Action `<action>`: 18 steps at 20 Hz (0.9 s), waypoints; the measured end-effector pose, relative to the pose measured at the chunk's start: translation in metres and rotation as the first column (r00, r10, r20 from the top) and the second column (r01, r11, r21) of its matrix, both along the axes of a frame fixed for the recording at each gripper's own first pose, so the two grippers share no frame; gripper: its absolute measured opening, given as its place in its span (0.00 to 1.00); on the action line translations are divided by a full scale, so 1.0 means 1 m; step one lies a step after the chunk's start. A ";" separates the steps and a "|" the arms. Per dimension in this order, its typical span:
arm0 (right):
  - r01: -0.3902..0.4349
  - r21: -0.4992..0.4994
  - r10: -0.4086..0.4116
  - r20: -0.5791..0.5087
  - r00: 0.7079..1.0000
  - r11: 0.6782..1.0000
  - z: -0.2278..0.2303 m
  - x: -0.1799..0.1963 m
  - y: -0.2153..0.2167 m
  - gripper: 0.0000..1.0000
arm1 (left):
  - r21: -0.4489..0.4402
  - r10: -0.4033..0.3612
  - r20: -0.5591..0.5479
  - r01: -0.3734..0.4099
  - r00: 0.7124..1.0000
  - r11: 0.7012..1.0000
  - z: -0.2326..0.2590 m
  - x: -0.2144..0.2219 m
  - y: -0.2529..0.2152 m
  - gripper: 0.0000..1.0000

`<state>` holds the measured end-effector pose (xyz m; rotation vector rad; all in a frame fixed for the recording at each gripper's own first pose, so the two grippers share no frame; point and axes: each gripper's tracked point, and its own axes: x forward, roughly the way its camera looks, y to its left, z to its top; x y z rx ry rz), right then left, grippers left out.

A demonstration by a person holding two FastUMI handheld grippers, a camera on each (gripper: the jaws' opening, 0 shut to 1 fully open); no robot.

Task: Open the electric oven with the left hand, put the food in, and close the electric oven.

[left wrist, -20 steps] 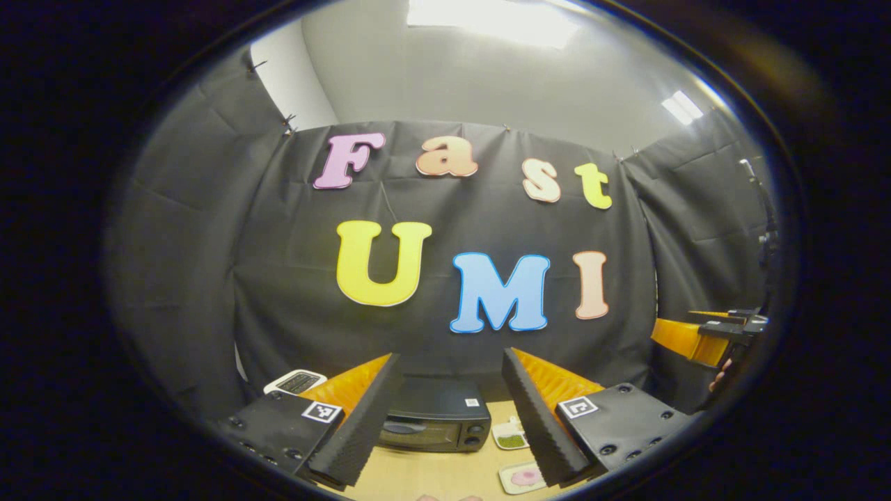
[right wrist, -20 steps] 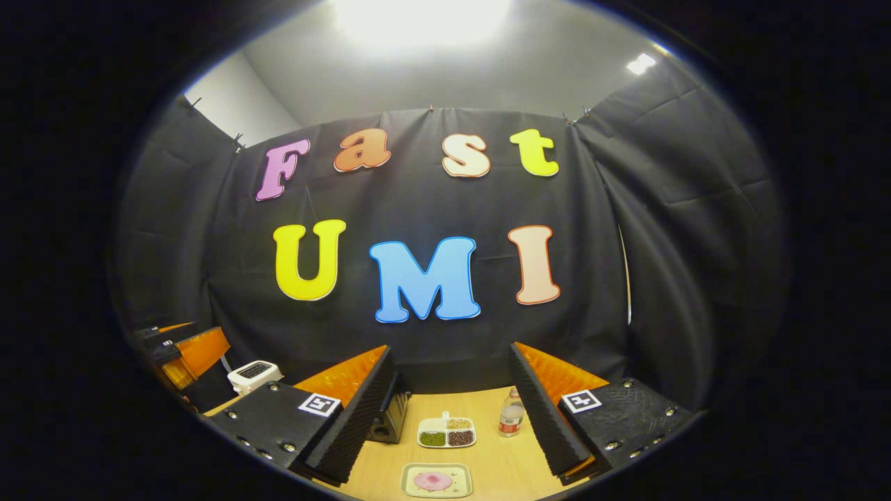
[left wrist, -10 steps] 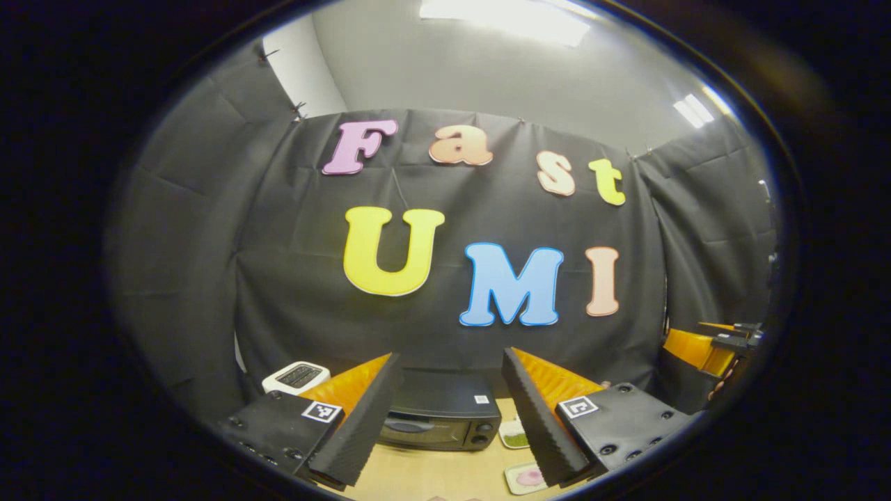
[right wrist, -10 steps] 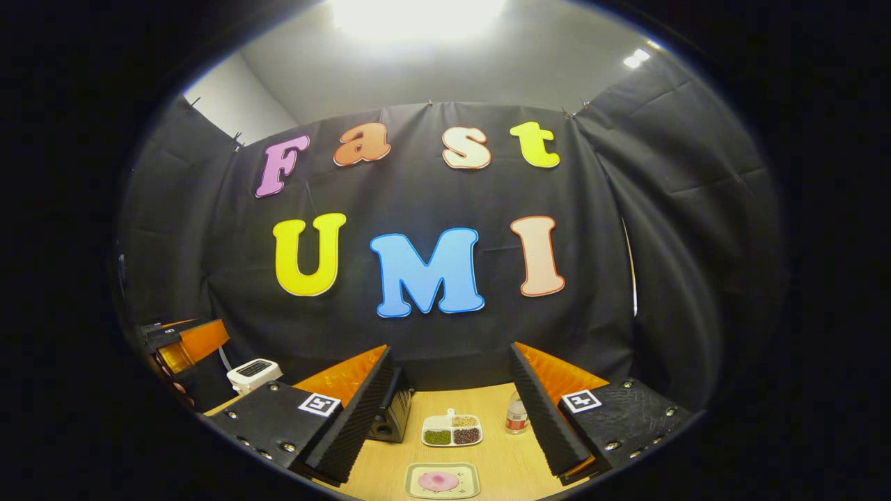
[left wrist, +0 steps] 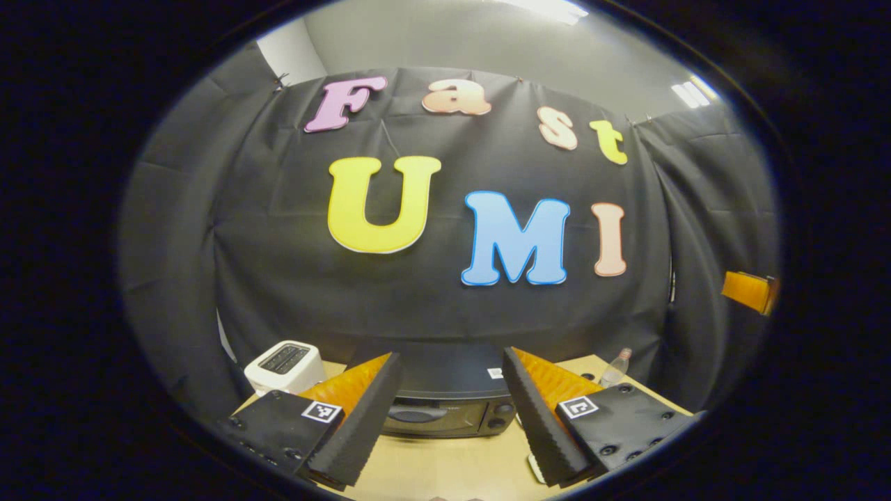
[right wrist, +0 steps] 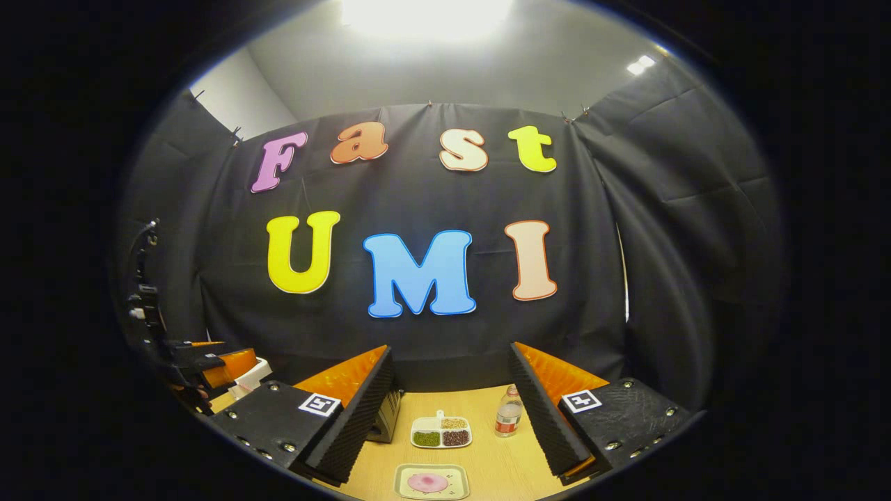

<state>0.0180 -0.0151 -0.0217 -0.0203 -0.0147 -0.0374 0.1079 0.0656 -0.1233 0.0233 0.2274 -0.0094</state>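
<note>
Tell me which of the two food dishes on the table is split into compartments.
The farther dish, beside the bottle: it has separate sections holding green, dark and pale food. The nearer plate is undivided, with one pink item at its middle.

Matt black electric oven (left wrist: pixel 445 400) with glossy dark door; smooth pale wood-look table (right wrist: pixel 487 463); glossy white plastic toaster (left wrist: pixel 285 365); clear plastic bottle (right wrist: pixel 508 416); matt black cloth wall (right wrist: pixel 682 229).

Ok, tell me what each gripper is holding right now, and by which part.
Nothing is held. The left gripper is open, facing the closed electric oven. The right gripper is open above the table, its fingers apart around empty space.
</note>
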 end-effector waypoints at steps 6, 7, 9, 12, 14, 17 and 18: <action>0.066 -0.027 -0.068 -0.074 0.995 0.997 -0.023 -0.013 -0.013 1.00 | -0.040 0.014 -0.218 -0.023 0.976 0.999 -0.098 0.056 0.031 0.97; 0.074 -0.035 -0.077 -0.085 0.993 0.997 -0.024 -0.014 -0.015 0.99 | -0.037 0.021 -0.248 -0.032 0.968 0.999 -0.113 0.063 0.038 1.00; 0.096 -0.056 -0.101 -0.090 0.991 0.994 -0.024 -0.017 -0.021 1.00 | -0.041 0.025 -0.280 -0.038 0.960 0.998 -0.133 0.080 0.045 0.98; 0.117 -0.066 -0.123 -0.096 0.988 0.991 -0.026 -0.023 -0.025 1.00 | -0.014 0.023 -0.309 -0.029 0.951 0.999 -0.158 0.095 0.050 0.98; 0.125 -0.063 -0.132 -0.109 0.985 0.990 -0.029 -0.024 -0.027 0.99 | 0.007 0.035 -0.329 -0.035 0.944 0.999 -0.172 0.101 0.054 0.98; 0.117 -0.059 -0.123 -0.123 0.985 0.991 -0.032 -0.025 -0.023 1.00 | 0.018 0.038 -0.360 -0.034 0.932 0.999 -0.192 0.108 0.052 0.97; 0.114 -0.065 -0.122 -0.125 0.985 0.991 -0.033 -0.025 -0.022 1.00 | 0.032 0.040 -0.374 -0.031 0.927 0.999 -0.201 0.108 0.054 0.94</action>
